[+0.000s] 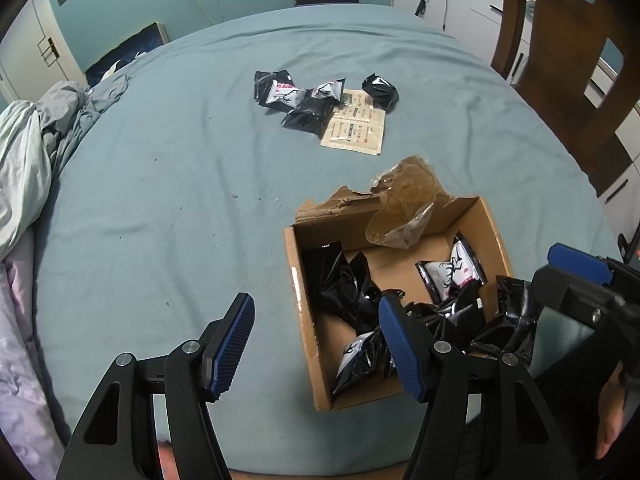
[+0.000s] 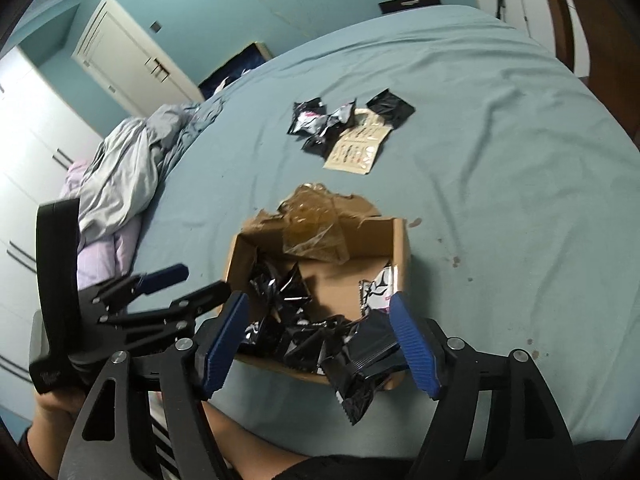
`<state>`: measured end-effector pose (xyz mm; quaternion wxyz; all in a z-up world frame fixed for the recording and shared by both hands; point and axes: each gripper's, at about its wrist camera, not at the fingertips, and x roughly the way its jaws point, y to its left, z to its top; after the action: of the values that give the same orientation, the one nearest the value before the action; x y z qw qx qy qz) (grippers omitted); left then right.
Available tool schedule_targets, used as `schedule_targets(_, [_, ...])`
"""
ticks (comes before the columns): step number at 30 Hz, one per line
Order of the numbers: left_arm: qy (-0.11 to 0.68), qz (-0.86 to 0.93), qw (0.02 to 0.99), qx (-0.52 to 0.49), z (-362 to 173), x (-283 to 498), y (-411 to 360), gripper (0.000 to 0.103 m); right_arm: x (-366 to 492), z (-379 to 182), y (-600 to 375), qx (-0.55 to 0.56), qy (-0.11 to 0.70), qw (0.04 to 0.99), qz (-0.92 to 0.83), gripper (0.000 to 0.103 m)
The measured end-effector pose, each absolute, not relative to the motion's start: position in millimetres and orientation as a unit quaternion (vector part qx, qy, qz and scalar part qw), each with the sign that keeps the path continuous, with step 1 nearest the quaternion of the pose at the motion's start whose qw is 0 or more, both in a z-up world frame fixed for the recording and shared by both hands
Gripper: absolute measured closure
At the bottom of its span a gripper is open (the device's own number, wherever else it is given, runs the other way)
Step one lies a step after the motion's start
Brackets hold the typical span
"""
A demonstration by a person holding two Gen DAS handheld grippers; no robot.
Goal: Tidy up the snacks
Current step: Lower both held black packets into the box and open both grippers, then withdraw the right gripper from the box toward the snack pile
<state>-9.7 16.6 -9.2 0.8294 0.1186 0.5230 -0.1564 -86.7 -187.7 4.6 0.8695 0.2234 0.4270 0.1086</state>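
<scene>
We count one cardboard box point(image 1: 304, 320), open-topped, near the bed's point(image 1: 160, 200) front edge. Inside it we count at least six snack packets point(image 1: 452, 276), mostly black, overlapping so the exact number cannot be told. One crumpled clear wrapper point(image 1: 400, 216) hangs over the box's far wall. Toward the middle of the bed we count four more black packets point(image 1: 280, 92) and one beige printed sheet point(image 1: 356, 132). One rumpled blanket point(image 1: 24, 160) lies at the left edge.

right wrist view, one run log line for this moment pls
right hand-held gripper: open over box | black packet: on cardboard box near edge | left hand-held gripper: open, empty
</scene>
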Motion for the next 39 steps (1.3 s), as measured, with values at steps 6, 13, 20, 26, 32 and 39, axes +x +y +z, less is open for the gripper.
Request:
schedule_targets(6, [0.528, -0.157, 0.827, 0.115, -8.5, -9.7, 17.2, 0.036, -88.4, 8.4, -188.0, 0.221, 0.426, 0.875, 0.069, 0.031])
schedule_targets(13, [0.536, -0.163, 0.822, 0.106, -8.0, -8.1, 17.4, 0.036, -81.9, 8.2, -189.5, 0.219, 0.449, 0.865, 0.04, 0.031])
schedule_targets(20, [0.516, -0.174, 0.831, 0.111, 3.0, -12.6, 11.2, 0.033, -70.4, 18.5, -190.2, 0.192, 0.44, 0.877, 0.028, 0.031])
schedule_targets(26, [0.502, -0.169, 0.839, 0.122, 6.4, -6.3, 6.5, 0.029, -42.5, 20.3, -203.4, 0.185, 0.437, 0.879, 0.034, 0.031])
schedule_targets(32, [0.508, -0.17, 0.835, 0.123, 2.8, 7.8, 4.2, 0.029, -15.1, 18.4, -215.8, 0.189, 0.434, 0.88, 0.032, 0.031])
schedule_targets(39, [0.521, -0.174, 0.829, 0.103, -1.4, 23.1, 7.2, 0.026, 31.7, 9.2, -221.7, 0.172, 0.446, 0.878, 0.025, 0.031])
